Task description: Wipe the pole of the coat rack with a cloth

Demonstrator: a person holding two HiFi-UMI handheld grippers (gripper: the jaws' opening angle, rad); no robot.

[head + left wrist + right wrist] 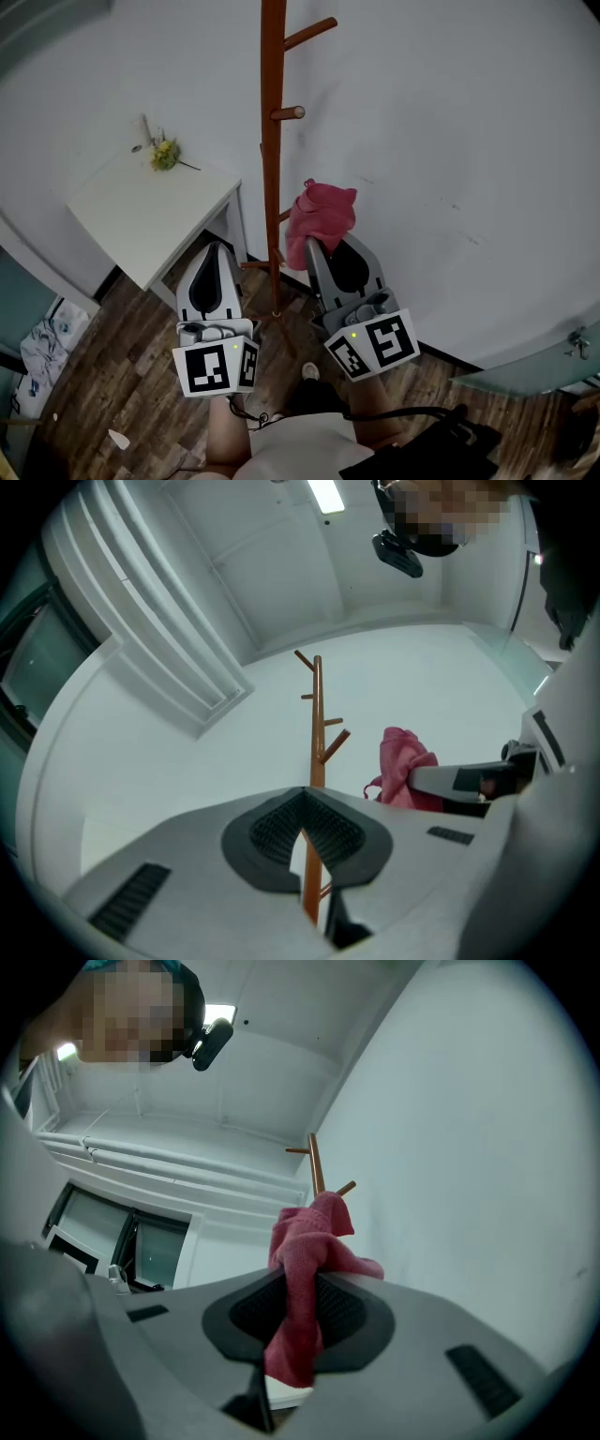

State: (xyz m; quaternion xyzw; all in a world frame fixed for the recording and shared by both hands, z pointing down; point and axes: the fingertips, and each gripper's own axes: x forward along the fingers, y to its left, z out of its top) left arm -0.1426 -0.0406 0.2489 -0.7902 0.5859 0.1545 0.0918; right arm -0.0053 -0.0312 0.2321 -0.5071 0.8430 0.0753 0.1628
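Plank floor (122, 375), white wall (450, 112), corner table (150, 211), left gripper (217, 247) closed, right gripper (323, 249) clamping cloth (322, 211) near pole (272, 141)

Pink cloth (321, 214), reddish-brown pole (272, 141)

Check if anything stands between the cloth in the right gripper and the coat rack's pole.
Nothing visible does. The pink cloth, clamped in the right gripper, hangs just right of the pole with only open air between. A short peg juts out of the pole near the cloth's left edge.
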